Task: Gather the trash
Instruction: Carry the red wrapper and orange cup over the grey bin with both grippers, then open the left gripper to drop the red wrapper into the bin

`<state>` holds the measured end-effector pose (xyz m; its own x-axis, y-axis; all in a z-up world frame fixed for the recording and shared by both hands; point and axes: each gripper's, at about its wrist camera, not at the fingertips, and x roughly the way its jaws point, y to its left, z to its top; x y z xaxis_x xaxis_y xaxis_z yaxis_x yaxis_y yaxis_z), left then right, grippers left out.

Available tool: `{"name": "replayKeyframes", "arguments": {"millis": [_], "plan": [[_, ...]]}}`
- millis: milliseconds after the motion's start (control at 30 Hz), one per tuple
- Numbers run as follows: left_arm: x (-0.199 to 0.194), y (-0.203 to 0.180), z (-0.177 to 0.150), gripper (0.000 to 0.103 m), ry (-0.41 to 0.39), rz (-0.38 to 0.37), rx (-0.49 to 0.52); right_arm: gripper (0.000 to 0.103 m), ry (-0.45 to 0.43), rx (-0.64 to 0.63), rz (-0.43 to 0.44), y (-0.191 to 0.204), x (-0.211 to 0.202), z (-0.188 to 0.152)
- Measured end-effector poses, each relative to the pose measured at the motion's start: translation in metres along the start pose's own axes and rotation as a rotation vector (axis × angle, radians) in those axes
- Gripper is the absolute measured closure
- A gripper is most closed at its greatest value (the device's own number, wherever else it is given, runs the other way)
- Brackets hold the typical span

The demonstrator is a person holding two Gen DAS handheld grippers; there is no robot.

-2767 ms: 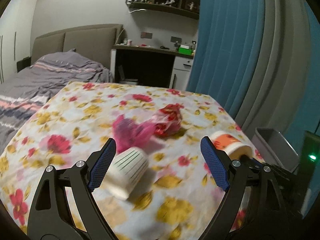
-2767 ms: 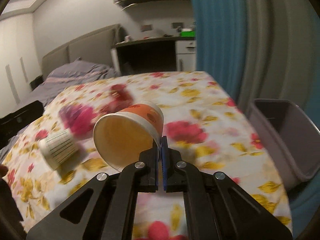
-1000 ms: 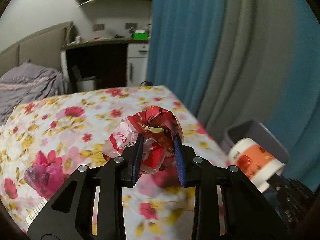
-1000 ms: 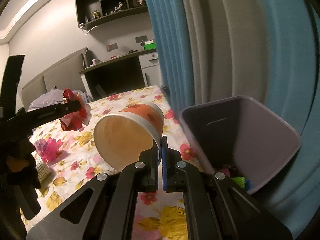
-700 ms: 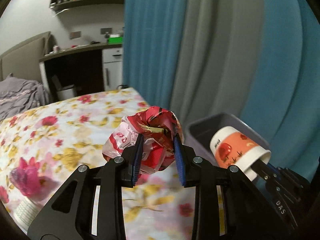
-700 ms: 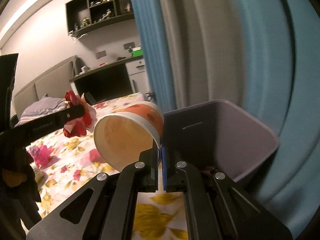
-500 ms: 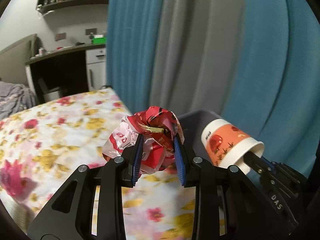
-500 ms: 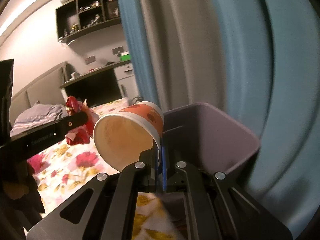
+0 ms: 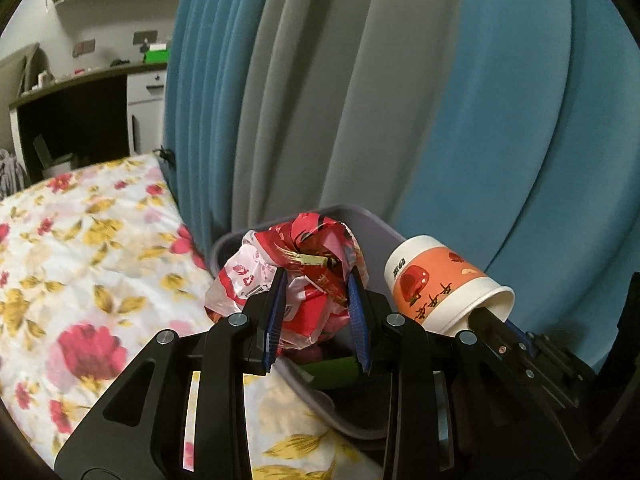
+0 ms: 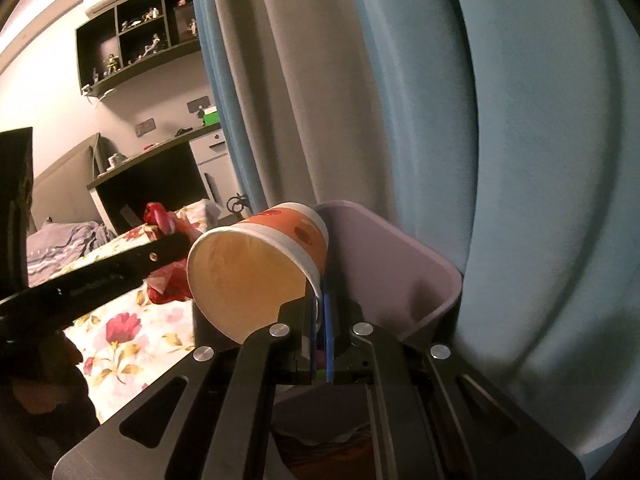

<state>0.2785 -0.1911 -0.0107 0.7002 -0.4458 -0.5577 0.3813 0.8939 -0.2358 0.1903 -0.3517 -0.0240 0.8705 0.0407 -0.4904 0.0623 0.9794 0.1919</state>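
Observation:
My left gripper [image 9: 316, 284] is shut on a crumpled red and white plastic wrapper [image 9: 296, 264], held over the near edge of a grey plastic trash bin [image 9: 344, 420]. An orange and white paper cup [image 9: 440, 288] hangs to its right, pinched by its rim in my right gripper [image 10: 318, 300]. In the right wrist view the cup [image 10: 260, 264] lies on its side, mouth toward the camera, above the bin [image 10: 400, 264]. The left gripper's finger [image 10: 120, 268] and the wrapper [image 10: 168, 284] show at the left there. Some green and pink trash [image 9: 332, 372] lies in the bin.
The bin stands beside a bed with a yellow and red floral sheet [image 9: 80, 260]. Blue and grey curtains [image 9: 400, 100] hang right behind the bin. A dark desk with a white drawer unit [image 9: 144, 88] and wall shelves [image 10: 136, 44] are farther off at the left.
Both grippers have swung right from over the bed to the bin, each keeping its load. The bin now sits right under the wrapper and the cup.

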Motion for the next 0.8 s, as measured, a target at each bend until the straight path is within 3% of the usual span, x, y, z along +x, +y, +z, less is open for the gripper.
{"name": "replayKeyframes", "arguments": {"millis": [367,467,500,533,800], "plan": [[0.036,-0.006,-0.007,0.072,0.061,-0.098,-0.033,0.099,0.002,0.018,-0.025,-0.007,0.003,0.003],[0.036,-0.01,-0.008,0.055,0.045,-0.131,-0.009,0.099,0.005,0.017,-0.029,-0.008,0.004,0.002],[0.034,-0.01,-0.009,0.04,0.035,-0.112,0.001,0.099,0.008,0.018,-0.029,-0.008,0.005,0.002],[0.033,-0.009,-0.011,0.031,0.026,-0.101,-0.003,0.099,0.01,0.02,-0.032,-0.009,0.006,0.002],[0.015,0.014,-0.02,0.024,-0.001,-0.005,-0.061,0.099,0.066,-0.016,-0.022,-0.001,0.022,-0.005]]}}
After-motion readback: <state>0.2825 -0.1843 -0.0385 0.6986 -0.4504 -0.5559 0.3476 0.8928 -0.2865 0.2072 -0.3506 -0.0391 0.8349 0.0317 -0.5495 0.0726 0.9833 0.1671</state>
